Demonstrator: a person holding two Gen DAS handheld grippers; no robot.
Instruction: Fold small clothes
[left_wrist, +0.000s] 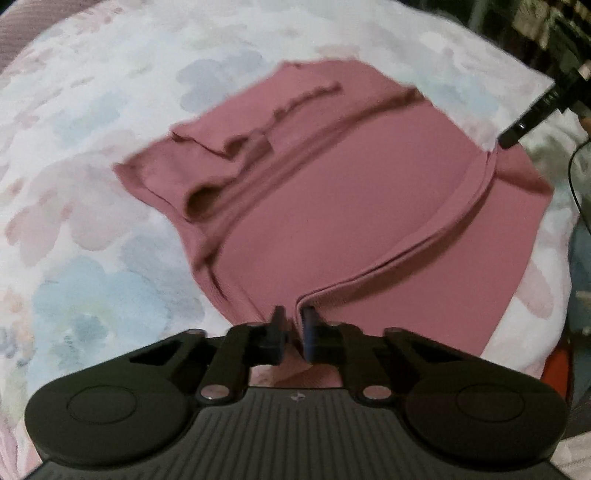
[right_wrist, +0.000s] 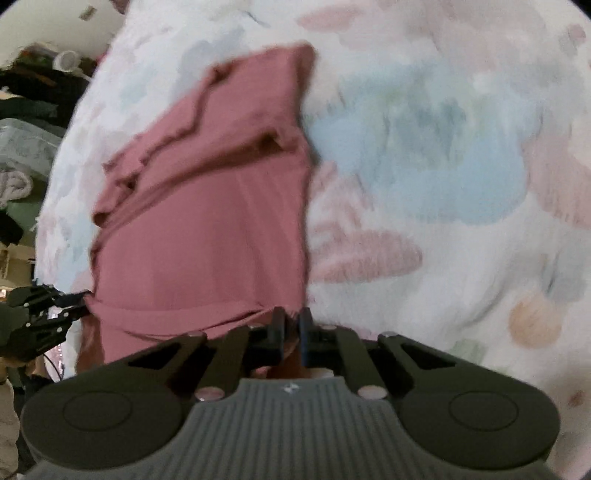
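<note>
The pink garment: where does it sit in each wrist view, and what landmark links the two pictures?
Left wrist: pink garment fills the centre, hem pinched by the left gripper.
Right wrist: it lies left of centre, hem corner pinched by the right gripper.
Shared landmark: the floral bedsheet under it, and its folded sleeve.

Floral bedspread (left_wrist: 92, 229) in pastel blue and pink; cluttered shelves (right_wrist: 26, 110) at the left edge.

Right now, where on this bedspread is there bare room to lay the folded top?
Bare floral bedspread lies open beside the pink top's long straight edge. The hem end is crowded: left gripper and right gripper both pinch it there.
</note>
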